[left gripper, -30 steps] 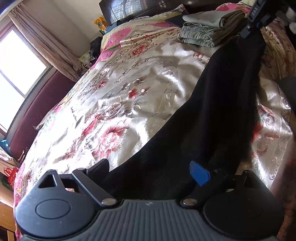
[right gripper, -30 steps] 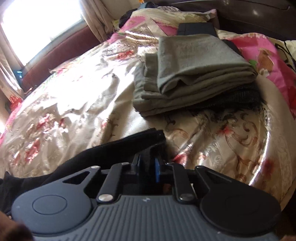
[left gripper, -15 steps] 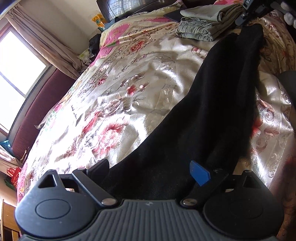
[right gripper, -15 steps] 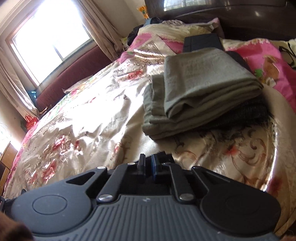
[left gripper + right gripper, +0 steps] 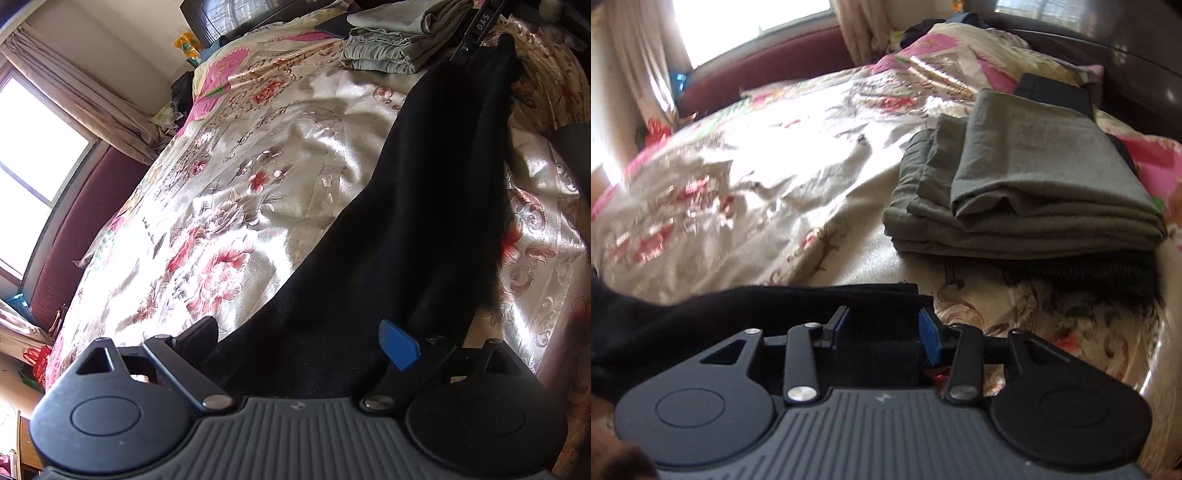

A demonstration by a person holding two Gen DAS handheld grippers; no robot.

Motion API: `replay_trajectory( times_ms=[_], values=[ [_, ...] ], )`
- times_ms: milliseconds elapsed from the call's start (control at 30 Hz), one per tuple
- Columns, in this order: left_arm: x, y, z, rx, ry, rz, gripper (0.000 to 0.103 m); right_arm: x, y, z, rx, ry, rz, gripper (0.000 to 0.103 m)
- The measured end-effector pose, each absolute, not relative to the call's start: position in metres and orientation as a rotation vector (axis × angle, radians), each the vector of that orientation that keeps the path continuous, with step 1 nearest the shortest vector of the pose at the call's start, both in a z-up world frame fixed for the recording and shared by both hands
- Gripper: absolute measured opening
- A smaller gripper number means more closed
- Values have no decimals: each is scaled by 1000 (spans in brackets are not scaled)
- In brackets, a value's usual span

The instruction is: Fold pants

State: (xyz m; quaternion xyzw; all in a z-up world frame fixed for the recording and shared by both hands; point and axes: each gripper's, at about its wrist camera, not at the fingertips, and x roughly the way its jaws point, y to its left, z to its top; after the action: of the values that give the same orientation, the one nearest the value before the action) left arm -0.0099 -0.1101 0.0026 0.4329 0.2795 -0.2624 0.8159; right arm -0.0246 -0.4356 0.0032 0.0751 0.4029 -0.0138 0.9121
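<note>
Black pants (image 5: 417,206) lie in a long strip down the right side of a floral satin bed cover (image 5: 236,177). My left gripper (image 5: 299,332) is open, its fingers spread wide over the near end of the pants. My right gripper (image 5: 882,325) is open, with the far end of the pants (image 5: 775,306) lying between its blue-padded fingers. In the left wrist view the right gripper (image 5: 476,37) shows at the top, at the far end of the pants.
A stack of folded grey-green clothes (image 5: 1030,188) lies near the headboard (image 5: 1108,48), also in the left wrist view (image 5: 399,40). A dark folded item (image 5: 1052,92) lies behind it. A window (image 5: 26,162) and a maroon bench (image 5: 88,221) run along the left.
My right gripper has opened; it was shut on the pants' far end half a second ago. That end now lies flat on the bed. My left gripper stays open.
</note>
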Motion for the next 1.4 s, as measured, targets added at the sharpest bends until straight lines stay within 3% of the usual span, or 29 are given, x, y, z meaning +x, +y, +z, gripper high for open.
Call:
replay_trajectory(
  times_ms=[300, 433, 500, 567, 1167, 1267, 1400],
  values=[
    [-14, -127, 40, 798, 591, -750, 103, 0, -422, 12, -199, 910, 235, 44],
    [-13, -161, 44, 695, 583, -846, 103, 14, -421, 0, -260, 983, 276, 39],
    [-13, -180, 38, 692, 582, -875, 103, 18, -422, -2, -261, 998, 285, 26],
    [-15, -193, 33, 705, 580, -904, 103, 19, -419, -2, -306, 1004, 257, 2],
    [-8, -213, 26, 696, 581, -920, 103, 36, -447, 25, -194, 910, 120, 0],
    [-5, -219, 24, 677, 575, -908, 103, 32, -456, 32, -121, 886, 93, 0],
    [-6, -217, 21, 663, 583, -926, 103, -27, -465, 49, 158, 795, 75, 9]
  ],
)
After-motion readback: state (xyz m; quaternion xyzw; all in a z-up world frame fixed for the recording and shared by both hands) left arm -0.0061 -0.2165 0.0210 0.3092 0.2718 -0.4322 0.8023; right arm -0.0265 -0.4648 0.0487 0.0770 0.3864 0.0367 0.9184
